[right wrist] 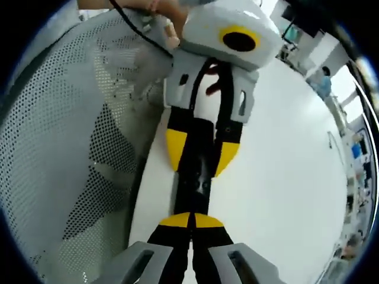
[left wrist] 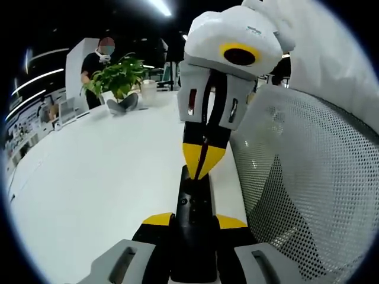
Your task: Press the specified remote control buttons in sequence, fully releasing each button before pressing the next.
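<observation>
Remote [left wrist: 194, 204] clamped between left gripper [left wrist: 194, 220] jaws over white table [left wrist: 106, 177] — right gripper [right wrist: 190, 220] closed, tips on the buttons.
Probably light, stiff, slippery plastic — best gripped along the long edges, button face exposed.

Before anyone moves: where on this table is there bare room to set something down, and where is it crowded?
Bare: the wide white table between the potted plant at its far end and the remote. Crowded: the table's edge by the mesh chair, where the left gripper holds the remote and the right gripper touches it.
</observation>
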The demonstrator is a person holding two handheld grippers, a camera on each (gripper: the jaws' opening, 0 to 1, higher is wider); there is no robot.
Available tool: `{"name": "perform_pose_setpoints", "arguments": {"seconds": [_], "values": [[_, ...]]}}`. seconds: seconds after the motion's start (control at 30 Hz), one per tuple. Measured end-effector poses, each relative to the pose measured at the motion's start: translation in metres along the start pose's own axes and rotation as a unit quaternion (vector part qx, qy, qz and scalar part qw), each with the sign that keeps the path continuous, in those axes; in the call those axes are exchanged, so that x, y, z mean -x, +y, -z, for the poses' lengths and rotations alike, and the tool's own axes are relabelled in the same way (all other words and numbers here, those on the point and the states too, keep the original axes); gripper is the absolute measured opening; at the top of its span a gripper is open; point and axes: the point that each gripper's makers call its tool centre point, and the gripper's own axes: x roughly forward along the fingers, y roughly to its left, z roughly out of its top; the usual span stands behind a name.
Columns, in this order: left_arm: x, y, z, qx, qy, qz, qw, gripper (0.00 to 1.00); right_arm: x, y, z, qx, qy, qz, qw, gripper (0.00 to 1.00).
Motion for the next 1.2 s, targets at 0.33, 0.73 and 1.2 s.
{"name": "perform_pose_setpoints", "arguments": {"seconds": [0.33,0.73,1.2], "values": [[0.000,0.001,0.000,0.000,0.000,-0.001,1.0000,0.26,0.007,-0.007,-0.001,-0.137,-0.164,0.042,0.9759,0.00],[0.000,0.001,0.000,0.001,-0.001,-0.001,1.0000,0.26,0.003,-0.007,-0.010,-0.075,-0.140,0.035,0.9867,0.00],[0.000,0.001,0.000,0.002,-0.001,0.000,1.0000,0.26,-0.004,-0.009,-0.012,-0.046,-0.026,-0.049,0.9974,0.00]]}}
